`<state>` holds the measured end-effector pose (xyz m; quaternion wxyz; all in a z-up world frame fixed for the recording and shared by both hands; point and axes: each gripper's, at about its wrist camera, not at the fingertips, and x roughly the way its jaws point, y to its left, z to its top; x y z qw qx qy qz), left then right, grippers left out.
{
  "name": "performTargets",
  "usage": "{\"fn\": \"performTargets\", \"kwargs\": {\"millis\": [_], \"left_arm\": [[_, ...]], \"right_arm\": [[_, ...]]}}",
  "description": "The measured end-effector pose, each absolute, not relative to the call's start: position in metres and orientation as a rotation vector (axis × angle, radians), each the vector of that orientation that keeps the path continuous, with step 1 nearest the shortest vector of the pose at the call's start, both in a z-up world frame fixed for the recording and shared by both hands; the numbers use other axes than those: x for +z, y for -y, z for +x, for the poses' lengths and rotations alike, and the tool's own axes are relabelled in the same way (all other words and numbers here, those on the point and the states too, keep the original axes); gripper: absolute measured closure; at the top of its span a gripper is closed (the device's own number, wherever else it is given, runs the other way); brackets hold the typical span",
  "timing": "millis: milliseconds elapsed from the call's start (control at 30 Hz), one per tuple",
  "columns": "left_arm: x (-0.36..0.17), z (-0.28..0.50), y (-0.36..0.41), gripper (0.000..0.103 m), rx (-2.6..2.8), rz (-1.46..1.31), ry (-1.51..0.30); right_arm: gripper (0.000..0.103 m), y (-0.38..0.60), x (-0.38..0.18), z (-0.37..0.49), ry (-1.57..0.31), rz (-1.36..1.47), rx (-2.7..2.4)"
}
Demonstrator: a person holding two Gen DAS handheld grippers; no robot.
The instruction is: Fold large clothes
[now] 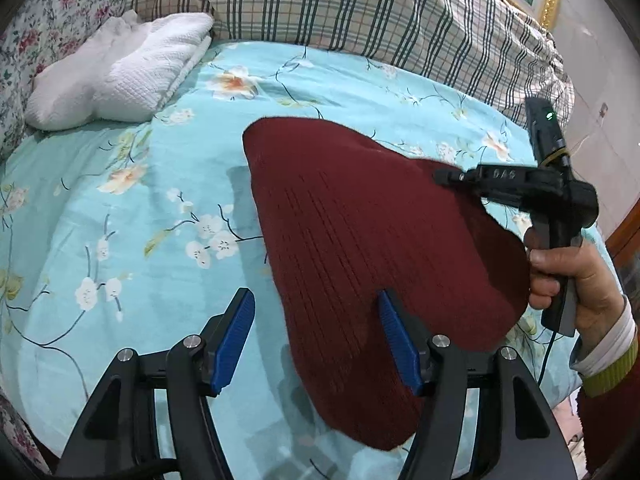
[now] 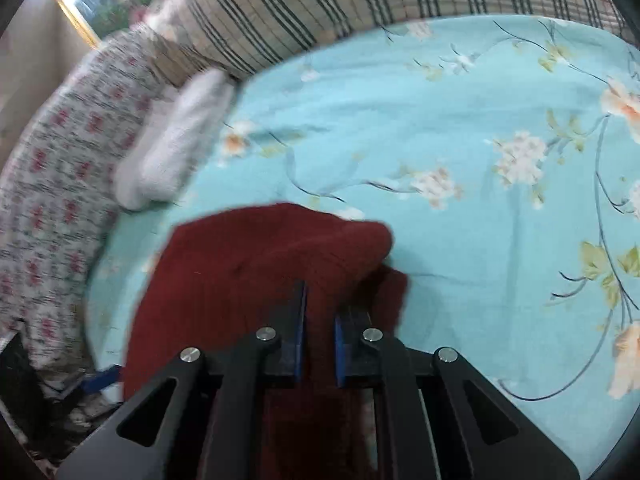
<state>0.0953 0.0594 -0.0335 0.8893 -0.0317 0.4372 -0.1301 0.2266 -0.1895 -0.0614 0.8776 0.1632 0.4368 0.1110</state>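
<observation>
Maroon knit garment point(image 1: 380, 248) lies on the bed sheet point(image 1: 140, 200), turquoise with a floral print, roughly mid-bed and already reduced to a compact, rounded panel. Ribbing runs lengthwise down it.

Left tongs point(image 1: 318, 344): spread wide, nothing between the blue pads point(image 1: 236, 340). They hover at the near left edge of the garment; one pad is over the sheet, the other over the knit.

Right tongs point(image 2: 320, 336): drawn close together, pinching a ridge of the maroon fabric at the garment's right side. In the left wrist view they reach in from the right, with the person's right hand point(image 1: 568, 276) on the grip. The right wrist view is blurred, so depth of bite is uncertain.

Off-task items: white towel point(image 1: 120, 68) at the far left of the bed, plaid bedding point(image 1: 360, 8) along the far edge.

Judgement: a fold or a smoothing pull is in hand, led by the right side.

Risks:
- Knit is thick and stretchy; a shallow pinch could slip out mid-lift.
- Pinch may catch only the top layer, so the layers beneath separate and the earlier fold opens.
- With the left tongs not anchoring, the whole panel may drag across the sheet instead of folding.
- Sheet could be caught along with the knit.
</observation>
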Motion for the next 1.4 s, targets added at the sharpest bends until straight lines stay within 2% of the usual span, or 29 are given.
{"fn": "performTargets", "kwargs": {"millis": [67,200,267,367,433,567,767,833,900,1033,1133,1167,1200,1400], "left_arm": [[-0.033,0.096,-0.059,0.037,-0.268,-0.062,-0.906],[-0.034,0.092,-0.059,0.037,-0.261,-0.059,-0.904],[-0.035,0.093,-0.059,0.036,-0.258,-0.072,-0.906],[-0.039,0.094,-0.055,0.033,-0.244,-0.063,-0.913],[-0.042,0.095,-0.051,0.030,-0.240,-0.038,-0.912],[-0.038,0.095,-0.054,0.029,-0.223,-0.045,-0.918],[-0.025,0.070,-0.063,0.028,-0.213,-0.084,-0.909],[-0.025,0.058,-0.064,0.021,-0.206,-0.080,-0.916],[-0.029,0.044,-0.064,0.021,-0.199,-0.069,-0.929],[-0.035,0.019,-0.062,0.019,-0.210,-0.042,-0.939],[-0.048,0.002,-0.052,0.018,-0.193,0.057,-0.965],[-0.053,-0.003,-0.047,0.018,-0.192,0.092,-0.972],[-0.058,-0.008,-0.042,0.018,-0.200,0.123,-0.981],[-0.055,-0.027,-0.033,0.018,-0.215,0.203,-0.983]], "right_arm": [[0.082,0.194,-0.050,0.212,-0.859,0.326,0.197],[0.083,0.189,-0.016,0.165,-0.714,0.306,0.269],[0.083,0.175,-0.020,0.153,-0.753,0.261,0.328],[0.084,0.164,-0.057,0.162,-0.885,0.171,0.282],[0.086,0.178,-0.075,0.168,-0.880,0.241,0.293],[0.087,0.186,-0.064,0.166,-0.873,0.305,0.294],[0.082,0.180,-0.032,0.121,-0.799,0.299,0.325],[0.076,0.177,-0.028,0.100,-0.787,0.292,0.329],[0.067,0.175,-0.028,0.083,-0.788,0.281,0.328],[0.064,0.172,-0.038,0.045,-0.809,0.243,0.303],[0.037,0.170,-0.049,0.019,-0.827,0.205,0.272],[0.024,0.169,-0.053,0.012,-0.835,0.195,0.264],[0.021,0.169,-0.058,0.005,-0.846,0.183,0.259],[0.021,0.162,-0.053,-0.015,-0.862,0.098,0.265]]}}
